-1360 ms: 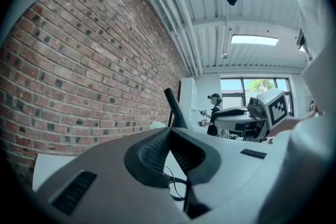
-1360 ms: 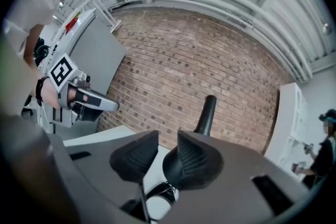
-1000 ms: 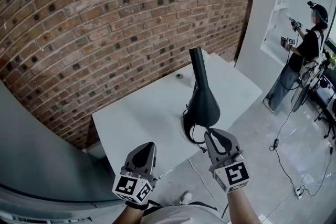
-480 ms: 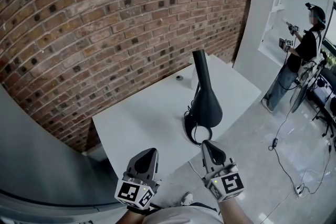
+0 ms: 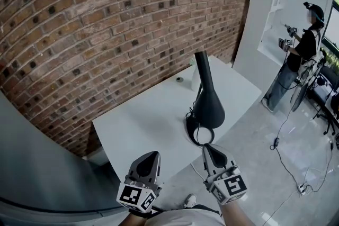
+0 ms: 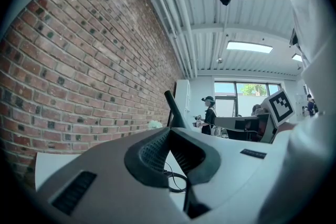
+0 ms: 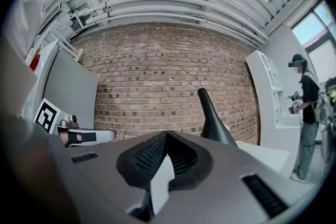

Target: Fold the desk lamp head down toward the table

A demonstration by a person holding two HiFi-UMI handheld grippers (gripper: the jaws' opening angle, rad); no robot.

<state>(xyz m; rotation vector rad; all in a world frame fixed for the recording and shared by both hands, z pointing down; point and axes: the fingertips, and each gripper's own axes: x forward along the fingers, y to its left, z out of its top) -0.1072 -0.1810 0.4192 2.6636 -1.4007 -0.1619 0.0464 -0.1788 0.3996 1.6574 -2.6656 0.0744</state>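
Observation:
The black desk lamp [image 5: 207,107] stands on the white table [image 5: 143,119], near its front right edge. Its long head [image 5: 203,66] points up and away, and a ring-shaped base [image 5: 201,135] lies flat with a cable. The lamp also shows upright in the left gripper view [image 6: 172,110] and in the right gripper view [image 7: 212,118]. My right gripper [image 5: 207,148] [image 7: 167,135] is shut and empty, just short of the ring base. My left gripper [image 5: 153,155] [image 6: 170,130] is level beside it at the table's front edge, jaws together with nothing in them.
A brick wall [image 5: 106,18] runs behind the table. A small round object [image 5: 180,79] sits at the table's far edge. Another person [image 5: 299,53] stands at white shelves far right. Cables [image 5: 286,161] trail over the pale floor there.
My right gripper's jaws have closed, and it has drawn back a little from the lamp's base and rolled. The left gripper and the lamp have stayed where they were.

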